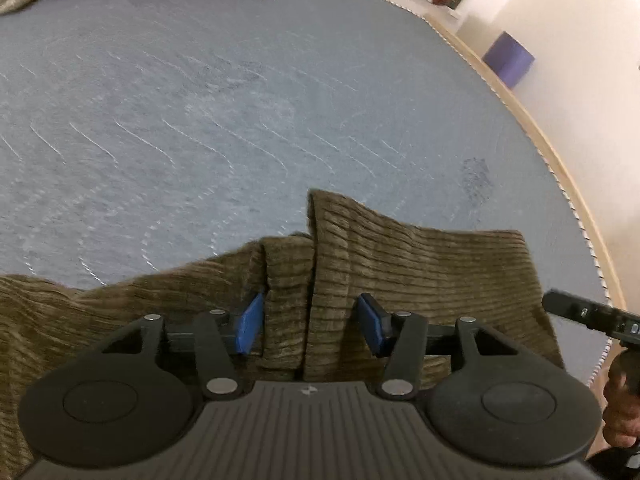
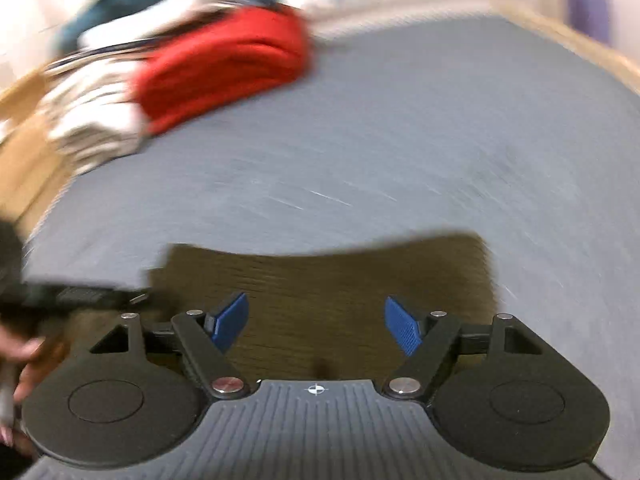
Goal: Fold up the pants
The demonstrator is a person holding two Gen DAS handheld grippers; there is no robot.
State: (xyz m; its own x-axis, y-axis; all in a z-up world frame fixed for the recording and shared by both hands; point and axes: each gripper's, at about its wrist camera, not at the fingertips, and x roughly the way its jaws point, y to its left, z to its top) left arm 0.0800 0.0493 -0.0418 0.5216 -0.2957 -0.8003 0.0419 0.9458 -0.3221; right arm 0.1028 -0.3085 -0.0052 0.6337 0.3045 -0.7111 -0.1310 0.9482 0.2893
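Olive-brown corduroy pants (image 1: 400,264) lie on a grey-blue quilted surface (image 1: 200,120), close in front of both grippers. My left gripper (image 1: 310,326) has its blue pads (image 1: 250,324) apart, with folds of the pants bunched between them. My right gripper (image 2: 316,326) is open over the pants (image 2: 328,284), with nothing between its pads (image 2: 402,330). The right wrist view is motion-blurred. The right gripper's body shows at the right edge of the left wrist view (image 1: 592,316).
A folded red garment (image 2: 224,64) and a pile of white and teal clothes (image 2: 100,108) lie at the far side of the surface. A wooden frame edge (image 1: 532,132), a pale wall and a purple box (image 1: 508,58) are to the right.
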